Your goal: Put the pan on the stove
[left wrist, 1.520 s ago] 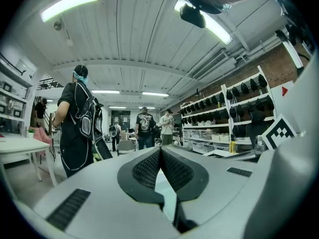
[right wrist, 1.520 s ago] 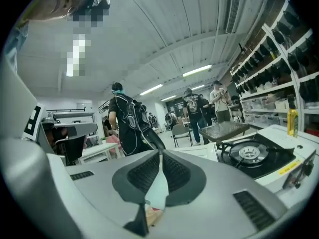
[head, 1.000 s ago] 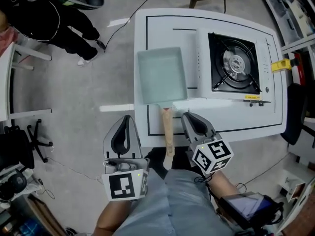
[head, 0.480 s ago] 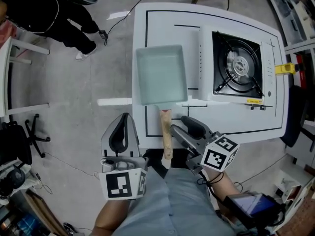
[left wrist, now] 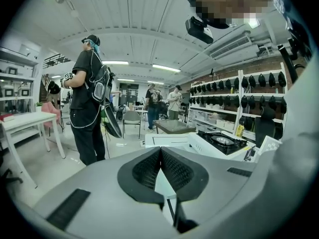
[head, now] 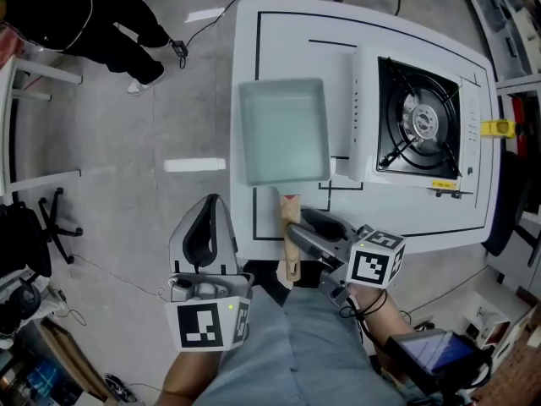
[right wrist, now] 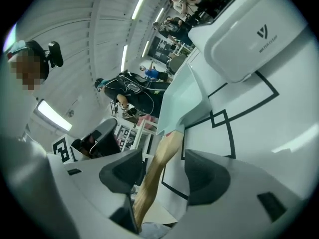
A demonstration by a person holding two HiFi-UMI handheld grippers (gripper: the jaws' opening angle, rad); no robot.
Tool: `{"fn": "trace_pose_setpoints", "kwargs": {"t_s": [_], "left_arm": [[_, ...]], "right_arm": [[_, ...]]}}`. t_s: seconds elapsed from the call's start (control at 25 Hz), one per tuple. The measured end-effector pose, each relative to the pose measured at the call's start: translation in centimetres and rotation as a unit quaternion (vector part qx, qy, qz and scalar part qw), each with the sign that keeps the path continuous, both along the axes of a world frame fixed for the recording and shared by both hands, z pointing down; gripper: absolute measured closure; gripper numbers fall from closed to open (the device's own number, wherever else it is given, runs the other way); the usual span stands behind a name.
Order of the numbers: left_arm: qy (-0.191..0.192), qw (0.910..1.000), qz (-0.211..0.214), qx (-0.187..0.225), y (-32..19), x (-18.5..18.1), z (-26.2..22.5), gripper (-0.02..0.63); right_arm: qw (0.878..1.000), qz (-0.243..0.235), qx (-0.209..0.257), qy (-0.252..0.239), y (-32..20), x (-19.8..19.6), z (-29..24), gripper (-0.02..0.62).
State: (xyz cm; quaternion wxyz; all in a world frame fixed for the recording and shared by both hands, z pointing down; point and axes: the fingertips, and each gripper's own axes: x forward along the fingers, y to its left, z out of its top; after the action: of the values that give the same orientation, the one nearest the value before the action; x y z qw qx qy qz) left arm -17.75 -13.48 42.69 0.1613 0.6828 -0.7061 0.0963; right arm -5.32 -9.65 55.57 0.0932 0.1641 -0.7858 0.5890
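The pale teal rectangular pan (head: 283,131) lies on the white table (head: 296,24), left of the gas stove (head: 421,123). Its wooden handle (head: 291,242) sticks out over the near table edge. My right gripper (head: 303,224) is rolled on its side, and its jaws have just been opening. They now stand wide around the handle (right wrist: 155,168), which runs close by the left pad without being squeezed. My left gripper (head: 213,203) hangs over the floor, left of the table, shut on nothing (left wrist: 160,156).
A person in black (head: 76,7) stands on the floor at the far left, by another white table (head: 17,125). A cable (head: 211,32) runs across the floor. A yellow object (head: 494,128) sits beyond the stove's right side.
My right gripper has rolled onto its side, gone from shut to wide open, and shifted left so the pan handle lies between its jaws. The left gripper stays shut.
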Motion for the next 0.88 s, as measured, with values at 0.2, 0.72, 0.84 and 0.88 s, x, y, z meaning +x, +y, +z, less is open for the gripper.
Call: {"fn": "trace_pose_setpoints", "kwargs": {"t_s": [0.2,0.72,0.84,0.88], "left_arm": [[0.003,0.9998,-0.019,-0.006,-0.1,-1.8,0.3,0.588],[0.009,0.9984,-0.054,-0.011,0.4,-4.6,0.8,0.588],[0.009,0.9982,-0.058,-0.012,0.5,-4.9,0.7,0.588],[0.009,0.9981,-0.059,-0.011,0.5,-4.9,0.7,0.588]], "right_arm": [[0.999,-0.01,-0.044,-0.006,0.1,-1.5,0.8,0.357],[0.99,-0.03,-0.124,-0.062,0.1,-4.7,1.2,0.359],[0.989,-0.034,-0.126,-0.064,0.1,-5.0,1.2,0.359],[0.989,-0.036,-0.127,-0.064,0.1,-5.0,1.2,0.36]]}}
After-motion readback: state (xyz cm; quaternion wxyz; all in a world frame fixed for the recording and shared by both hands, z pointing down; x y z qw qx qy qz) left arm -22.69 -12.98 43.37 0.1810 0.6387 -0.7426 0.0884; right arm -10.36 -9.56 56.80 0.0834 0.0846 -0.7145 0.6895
